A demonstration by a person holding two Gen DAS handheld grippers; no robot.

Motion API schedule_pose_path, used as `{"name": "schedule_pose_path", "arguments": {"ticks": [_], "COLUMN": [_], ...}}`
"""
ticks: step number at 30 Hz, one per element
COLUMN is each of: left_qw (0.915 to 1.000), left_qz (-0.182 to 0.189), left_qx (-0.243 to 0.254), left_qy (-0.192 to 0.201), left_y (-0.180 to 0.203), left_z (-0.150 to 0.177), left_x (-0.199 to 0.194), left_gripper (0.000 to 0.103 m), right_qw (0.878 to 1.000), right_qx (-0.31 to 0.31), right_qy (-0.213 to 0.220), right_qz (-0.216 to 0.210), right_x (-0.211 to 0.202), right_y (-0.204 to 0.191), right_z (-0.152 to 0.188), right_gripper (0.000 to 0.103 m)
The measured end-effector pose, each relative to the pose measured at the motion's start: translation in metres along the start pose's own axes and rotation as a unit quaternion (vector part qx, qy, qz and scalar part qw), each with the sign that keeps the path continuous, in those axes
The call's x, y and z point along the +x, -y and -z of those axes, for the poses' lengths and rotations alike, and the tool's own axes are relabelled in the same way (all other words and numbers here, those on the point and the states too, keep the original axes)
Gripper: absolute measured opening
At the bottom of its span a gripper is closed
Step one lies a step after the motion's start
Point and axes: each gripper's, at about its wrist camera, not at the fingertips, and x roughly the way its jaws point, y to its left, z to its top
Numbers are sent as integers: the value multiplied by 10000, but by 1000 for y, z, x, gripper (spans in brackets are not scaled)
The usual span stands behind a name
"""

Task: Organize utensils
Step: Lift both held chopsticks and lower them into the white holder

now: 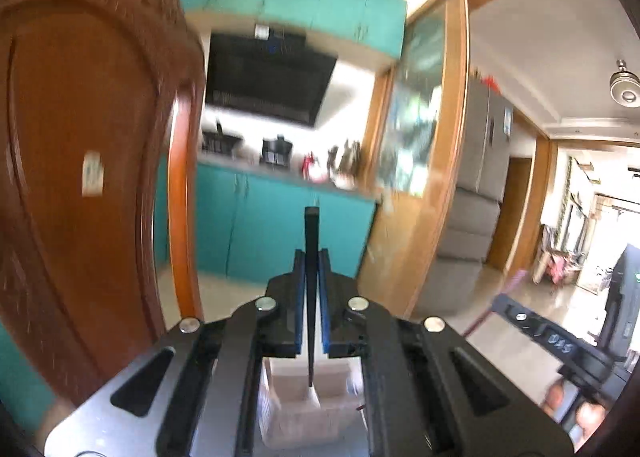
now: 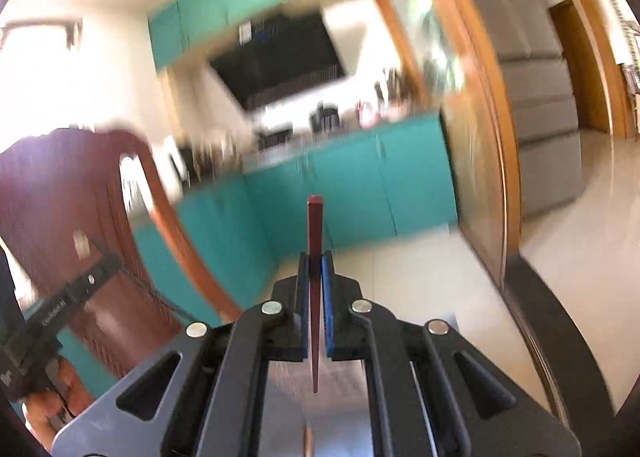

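My left gripper [image 1: 311, 257] is shut on a black chopstick [image 1: 311, 233] that stands upright between the blue pads, thick end up, thin tip down over a pale plastic basket [image 1: 296, 413] below. My right gripper [image 2: 316, 259] is shut on a dark red chopstick [image 2: 314, 225], also upright, thin tip pointing down. Both grippers are raised and face the kitchen. The right gripper shows at the right of the left wrist view [image 1: 560, 345]; the left gripper shows at the left of the right wrist view [image 2: 60, 305]. Both views are blurred.
A carved brown wooden chair back [image 1: 80, 161] rises close on the left. Teal cabinets [image 1: 272, 229] with a cluttered counter and a black range hood [image 1: 268, 77] lie ahead. A wood-framed glass door [image 1: 440, 137] and a grey fridge [image 1: 484, 161] are to the right.
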Motion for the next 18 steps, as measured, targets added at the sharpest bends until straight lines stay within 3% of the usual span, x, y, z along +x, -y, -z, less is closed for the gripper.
{"name": "schedule_pose_path", "arguments": {"ticks": [2, 4, 10, 18], "left_qw": [9997, 9993, 9944, 9887], "left_qz": [-212, -262, -477, -474], "left_qx": [111, 87, 412, 284], "left_qy": [23, -260, -845, -1396], "left_y": [2, 2, 2, -6], "left_z": [7, 20, 56, 82], "left_x": [11, 33, 71, 94], "left_gripper": [7, 7, 7, 7], "right_qw": [9993, 9984, 9987, 9938], "right_qx": [23, -150, -84, -546], "right_qy": [328, 412, -349, -833], "right_qz": [184, 344, 351, 486], "right_x": [6, 25, 80, 92], "right_y": [2, 3, 17, -4], "right_z": [0, 12, 47, 72], "right_gripper": [7, 7, 6, 8]}}
